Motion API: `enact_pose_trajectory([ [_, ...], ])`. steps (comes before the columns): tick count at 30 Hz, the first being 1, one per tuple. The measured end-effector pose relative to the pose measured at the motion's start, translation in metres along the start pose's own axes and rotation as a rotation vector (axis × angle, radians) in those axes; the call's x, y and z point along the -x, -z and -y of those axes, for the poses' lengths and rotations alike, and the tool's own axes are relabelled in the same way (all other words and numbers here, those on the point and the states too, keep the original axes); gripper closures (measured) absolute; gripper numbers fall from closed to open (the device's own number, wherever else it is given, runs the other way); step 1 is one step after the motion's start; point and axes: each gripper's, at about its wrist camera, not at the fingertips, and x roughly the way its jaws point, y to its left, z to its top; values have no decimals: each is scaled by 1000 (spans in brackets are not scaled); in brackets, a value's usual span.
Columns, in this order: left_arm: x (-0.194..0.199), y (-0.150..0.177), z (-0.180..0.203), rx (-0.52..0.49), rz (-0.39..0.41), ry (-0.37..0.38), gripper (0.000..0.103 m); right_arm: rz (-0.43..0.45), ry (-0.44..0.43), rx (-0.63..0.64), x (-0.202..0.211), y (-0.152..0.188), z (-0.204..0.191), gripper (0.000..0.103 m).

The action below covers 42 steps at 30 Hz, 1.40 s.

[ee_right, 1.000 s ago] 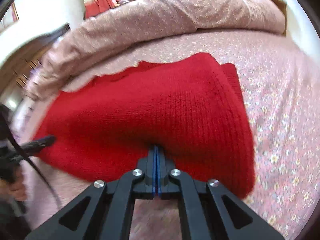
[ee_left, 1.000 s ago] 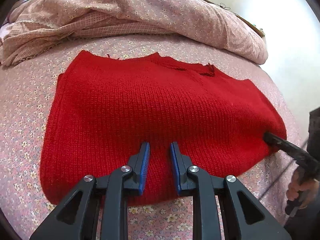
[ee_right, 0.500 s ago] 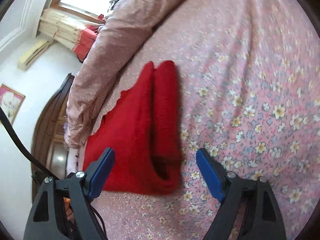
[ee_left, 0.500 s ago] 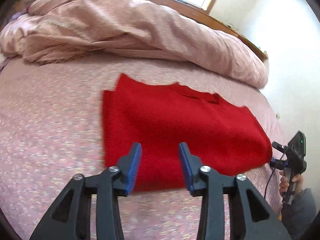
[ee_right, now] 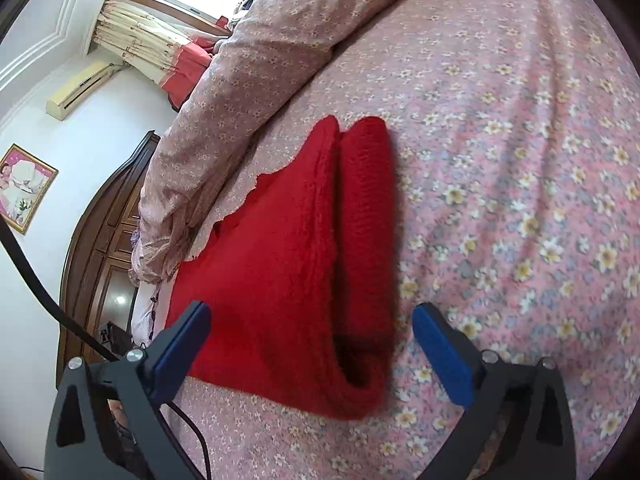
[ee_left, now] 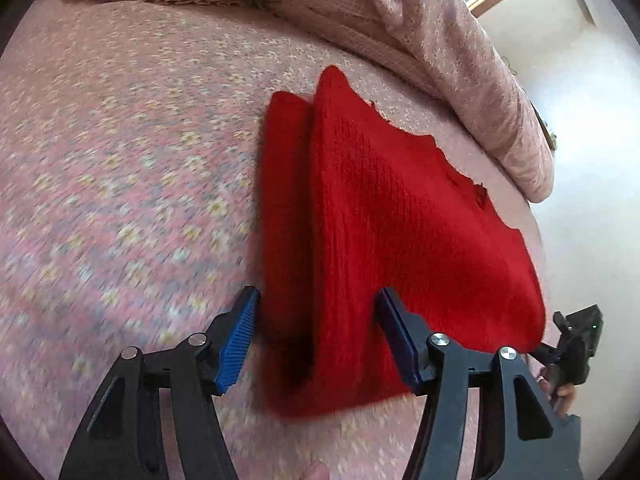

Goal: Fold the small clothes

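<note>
A red knitted garment lies folded on the floral pink bedsheet. My left gripper is open at the garment's near left corner, its jaws straddling the folded edge, holding nothing. In the right wrist view the same garment lies with its doubled fold toward me. My right gripper is wide open over its near right corner, holding nothing. The right gripper also shows in the left wrist view, beyond the garment's right edge.
A bunched floral quilt lies along the back of the bed, also in the right wrist view. A dark wooden wardrobe and white wall stand beyond the bed's edge. A black cable hangs at left.
The right gripper let go of the garment and opened wide. Both grippers swung to the garment's opposite side corners, and the left opened wider.
</note>
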Motion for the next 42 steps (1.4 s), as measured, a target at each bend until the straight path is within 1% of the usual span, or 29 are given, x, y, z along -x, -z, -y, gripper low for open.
enact_pose_trajectory([
  [3, -6, -7, 4, -18, 31, 11, 44, 5, -6, 0, -1, -5, 2, 0],
  [8, -15, -19, -5, 45, 89, 73, 43, 33, -49, -3, -9, -21, 4, 2],
  [10, -13, -17, -8, 68, 74, 94, 43, 27, -50, -14, -11, -24, 4, 2],
  [12, -12, -11, -10, 86, 39, 122, 43, 5, -63, -14, -12, -22, 2, 4],
  [14, -10, -2, -12, 101, 6, 147, 43, -46, -90, -10, -15, -17, -2, 6],
  [16, -7, 6, -8, 100, -28, 160, 43, -106, -101, 20, -18, -8, -10, 8],
  [18, -8, 10, -2, 81, -46, 146, 41, -131, -88, 45, -21, -2, -15, 8],
  [19, -11, 8, 1, 61, -42, 138, 37, -129, -79, 55, -22, -1, -16, 8],
  [20, -14, 6, 3, 53, -35, 139, 36, -122, -77, 47, -23, -2, -15, 8],
  [22, -19, -1, 3, 59, 2, 146, 35, -93, -96, 7, -24, -6, -10, 9],
  [24, -23, -7, -1, 80, 14, 174, 35, -56, -129, -45, -22, -10, -4, 9],
  [25, -23, -8, -3, 93, 14, 184, 38, -39, -151, -64, -20, -12, -1, 9],
  [26, -23, -9, -5, 101, 14, 182, 43, -19, -185, -85, -20, -14, 3, 9],
  [27, -21, -9, -8, 102, 12, 169, 59, -13, -209, -98, -20, -15, 5, 10],
  [28, -20, -8, -10, 100, 9, 161, 73, -7, -232, -106, -21, -15, 6, 16],
  [29, -19, -8, -15, 112, 4, 179, 75, -7, -239, -119, -22, -15, 9, 21],
  [30, -18, -7, -20, 140, 4, 204, 78, -13, -223, -129, -22, -15, 11, 43],
  [31, -17, -5, -22, 154, 7, 212, 80, -23, -194, -142, -24, -14, 14, 76],
  [32, -15, -5, -20, 147, 14, 214, 80, -26, -170, -158, -27, -10, 17, 76],
  [33, -12, -3, -17, 119, 26, 201, 81, -16, -168, -155, -28, -8, 18, 77],
  [35, -5, 1, -9, 77, 52, 186, 83, 3, -134, -121, -25, -4, 14, 78],
  [38, 9, 9, -9, 96, 63, 214, 84, 11, -108, -141, -16, 1, 10, 81],
  [42, 32, 26, -13, 75, 45, 197, 84, -3, -84, -126, 5, 20, 2, 81],
])
